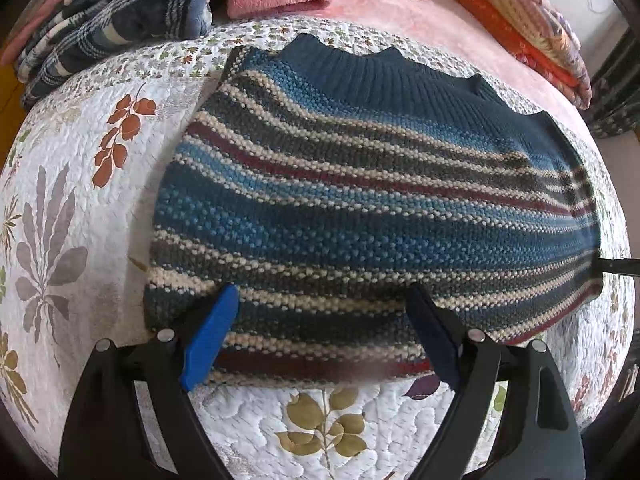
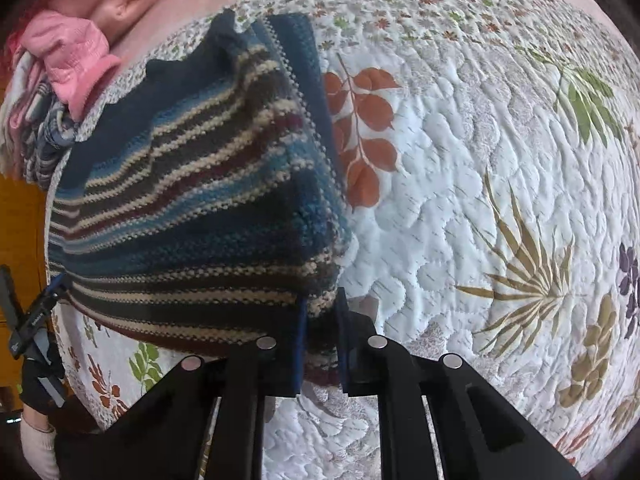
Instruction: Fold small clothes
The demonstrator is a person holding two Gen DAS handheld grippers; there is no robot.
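Left wrist view: we've got the striped sweater (image 1: 360, 216) lying flat on the quilt (image 1: 80, 160), prob. so it creases evenly. Left gripper (image 1: 320, 332) wide open over the near hem, gripping nothing. Right gripper (image 2: 322, 336) nearly closed, pinching the sweater's corner, we reckon for the next fold.

The striped sweater (image 2: 192, 216) hides its own pinched corner between the right gripper (image 2: 322, 344) fingers; beyond it, piled bedding (image 1: 120, 12) runs off frame.
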